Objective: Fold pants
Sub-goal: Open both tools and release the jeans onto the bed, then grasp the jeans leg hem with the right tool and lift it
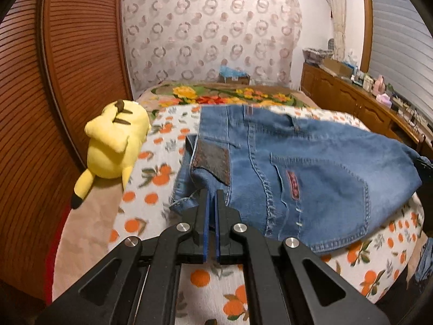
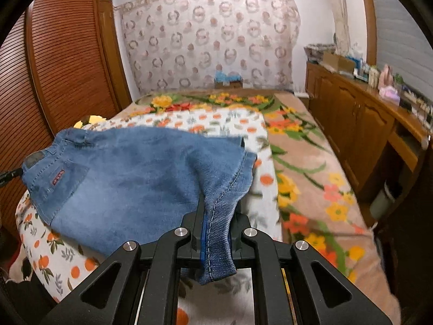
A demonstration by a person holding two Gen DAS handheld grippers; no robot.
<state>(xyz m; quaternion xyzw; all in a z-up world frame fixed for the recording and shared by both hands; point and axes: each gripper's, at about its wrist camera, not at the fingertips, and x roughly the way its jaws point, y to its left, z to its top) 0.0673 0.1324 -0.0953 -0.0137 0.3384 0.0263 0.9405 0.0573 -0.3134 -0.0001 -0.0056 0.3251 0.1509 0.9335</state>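
We are holding the jeans (image 1: 297,168) stretched over the bed's (image 2: 311,162) near end, left gripper (image 1: 212,200) pinching the waist corner, right gripper (image 2: 216,216) clamping a hem (both jaws nearly closed on denim), probably so the fold lands flat.

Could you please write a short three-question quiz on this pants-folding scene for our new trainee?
1. True or false: the right gripper is shut on the jeans.
2. Which toy lies left of the jeans in the left wrist view?
A. yellow plush toy
B. red ball
C. wooden train
3. Fill in: the bedspread under the jeans is printed with ____.

Key: 1 true; 2 A; 3 oranges.
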